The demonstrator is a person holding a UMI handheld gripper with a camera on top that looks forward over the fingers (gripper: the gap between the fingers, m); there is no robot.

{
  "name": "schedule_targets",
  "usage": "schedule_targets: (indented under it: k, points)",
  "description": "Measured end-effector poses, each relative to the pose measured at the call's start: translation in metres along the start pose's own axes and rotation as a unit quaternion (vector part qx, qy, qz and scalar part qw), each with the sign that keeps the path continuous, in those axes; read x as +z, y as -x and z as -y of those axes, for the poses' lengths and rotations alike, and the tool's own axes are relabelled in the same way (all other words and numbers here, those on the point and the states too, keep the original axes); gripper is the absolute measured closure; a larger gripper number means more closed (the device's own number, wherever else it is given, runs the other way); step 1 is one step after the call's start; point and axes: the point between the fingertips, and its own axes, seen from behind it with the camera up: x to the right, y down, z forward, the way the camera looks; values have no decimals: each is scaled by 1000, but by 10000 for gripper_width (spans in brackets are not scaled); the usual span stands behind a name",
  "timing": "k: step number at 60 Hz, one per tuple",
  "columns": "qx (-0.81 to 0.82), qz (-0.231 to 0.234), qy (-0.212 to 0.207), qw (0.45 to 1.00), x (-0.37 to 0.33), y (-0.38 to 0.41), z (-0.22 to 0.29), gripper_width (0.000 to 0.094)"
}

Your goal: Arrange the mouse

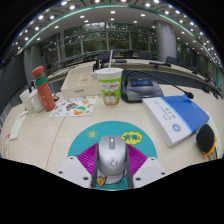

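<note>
Resting on the teal mouse mat point(112, 150) at lower centre of the frame, the grey mouse point(111, 159) is seen between the gripper point(112, 172) jaws | jaws apparently clenched on its sides | placement judged nearly done, release left | cup point(108, 85) and booklet point(176, 115) behind on tabletop point(45, 135).

mouse point(112, 156): grey, between the fingers, on teal mat point(92, 141)
gripper point(112, 172): pink pads point(88, 163) flank mouse, contact unclear
far: green-labelled cup point(109, 85)
</note>
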Motion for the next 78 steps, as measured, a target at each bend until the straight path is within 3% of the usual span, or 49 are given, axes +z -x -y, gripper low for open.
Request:
schedule_targets:
  k: [3, 7, 12, 13, 15, 31, 53, 78]
  points:
    - [-6, 3, -14, 1000, -1, -1, 3, 483]
    - [-6, 6, -4, 1000, -4, 1, -1, 411]
    - [-6, 9, -2, 1000, -16, 5, 0, 85]
    - [-7, 6, -4, 1000, -20, 4, 1, 67]
    - [-12, 3, -7, 1000, -30, 5, 4, 96]
    - [-35, -23, -41, 998, -168, 29, 18, 76]
    - [-44, -52, -86, 994, -366, 73, -25, 78]
    - [-47, -54, -93, 993, -409, 92, -48, 80]
